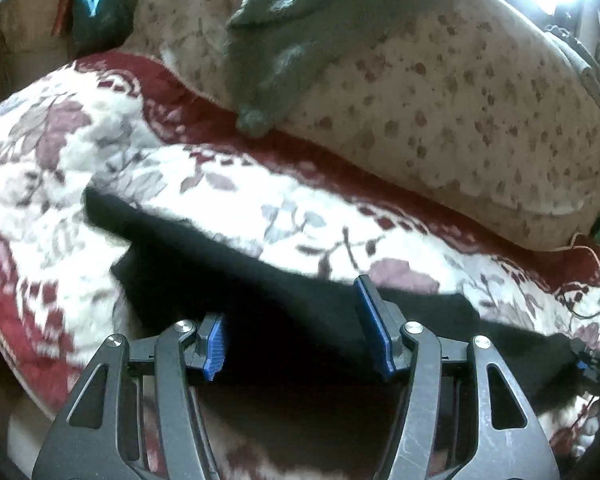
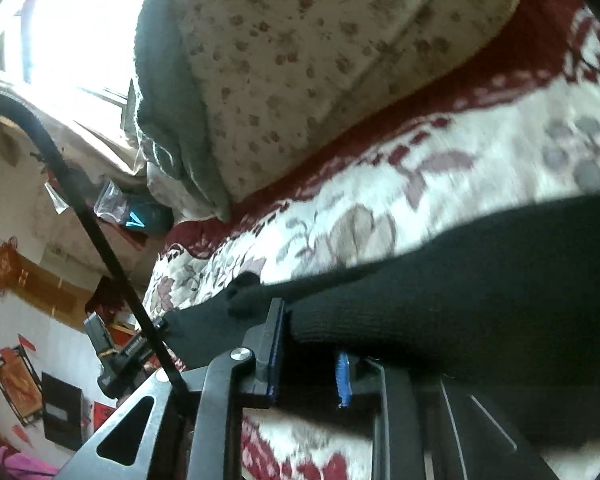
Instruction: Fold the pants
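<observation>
The black pants (image 1: 228, 276) lie on a white and red floral blanket (image 1: 80, 148). In the left wrist view my left gripper (image 1: 296, 332) stands with its blue pads wide apart, black cloth lying between and over them. In the right wrist view the black knit pants (image 2: 480, 280) drape over my right gripper (image 2: 308, 364). Its blue pads are a short way apart with cloth passing between them. The right finger is mostly hidden under the cloth. My other gripper (image 2: 112, 356) shows at the lower left.
A cream pillow with small brown flowers (image 1: 440, 92) lies behind the blanket, a grey knit garment (image 1: 284, 24) draped on it. A bright window (image 2: 72, 32) is beyond. A black cable (image 2: 100, 232) hangs across the right wrist view. The bed edge is at the left.
</observation>
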A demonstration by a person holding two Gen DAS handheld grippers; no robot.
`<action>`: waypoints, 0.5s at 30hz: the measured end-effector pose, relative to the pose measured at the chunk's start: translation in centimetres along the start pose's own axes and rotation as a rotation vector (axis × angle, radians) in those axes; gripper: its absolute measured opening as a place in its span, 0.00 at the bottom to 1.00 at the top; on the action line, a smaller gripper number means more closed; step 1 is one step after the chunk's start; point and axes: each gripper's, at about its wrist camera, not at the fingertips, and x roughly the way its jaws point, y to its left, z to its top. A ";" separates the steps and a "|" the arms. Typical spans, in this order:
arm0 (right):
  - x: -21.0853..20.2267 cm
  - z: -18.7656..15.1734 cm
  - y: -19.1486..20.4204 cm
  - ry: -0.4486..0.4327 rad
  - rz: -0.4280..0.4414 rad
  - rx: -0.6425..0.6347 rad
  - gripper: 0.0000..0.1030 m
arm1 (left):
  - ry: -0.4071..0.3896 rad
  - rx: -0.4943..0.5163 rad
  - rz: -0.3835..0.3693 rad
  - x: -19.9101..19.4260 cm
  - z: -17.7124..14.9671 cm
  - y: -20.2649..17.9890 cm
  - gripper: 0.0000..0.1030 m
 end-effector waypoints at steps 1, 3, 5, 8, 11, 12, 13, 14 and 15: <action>0.1 0.4 0.0 -0.007 -0.002 -0.003 0.17 | -0.006 0.012 0.010 0.4 0.5 -0.3 0.56; 0.7 1.9 0.5 -0.029 -0.001 -0.021 0.16 | -0.026 0.049 0.027 1.2 1.5 -0.9 0.56; 1.3 3.9 0.9 -0.061 -0.005 -0.043 0.15 | -0.058 0.079 0.041 2.1 3.0 -1.6 0.56; 2.8 7.2 0.9 -0.109 -0.058 -0.077 0.14 | -0.066 0.071 0.045 4.0 5.5 -2.3 0.56; 4.2 11.0 0.1 -0.176 -0.103 -0.059 0.14 | -0.035 0.055 0.055 6.6 8.2 -2.9 0.56; 4.7 11.7 -0.2 -0.175 -0.096 -0.050 0.14 | -0.019 0.054 0.066 7.0 8.6 -3.1 0.56; 5.3 12.5 -0.4 -0.153 -0.095 -0.040 0.18 | -0.012 0.053 0.070 7.1 8.6 -3.0 0.56; 6.1 13.1 -0.3 -0.088 -0.141 -0.022 0.23 | -0.015 0.059 0.067 6.8 8.5 -2.9 0.56; 6.3 13.1 -0.1 -0.061 -0.177 -0.030 0.28 | -0.020 0.075 0.069 6.5 8.2 -2.9 0.56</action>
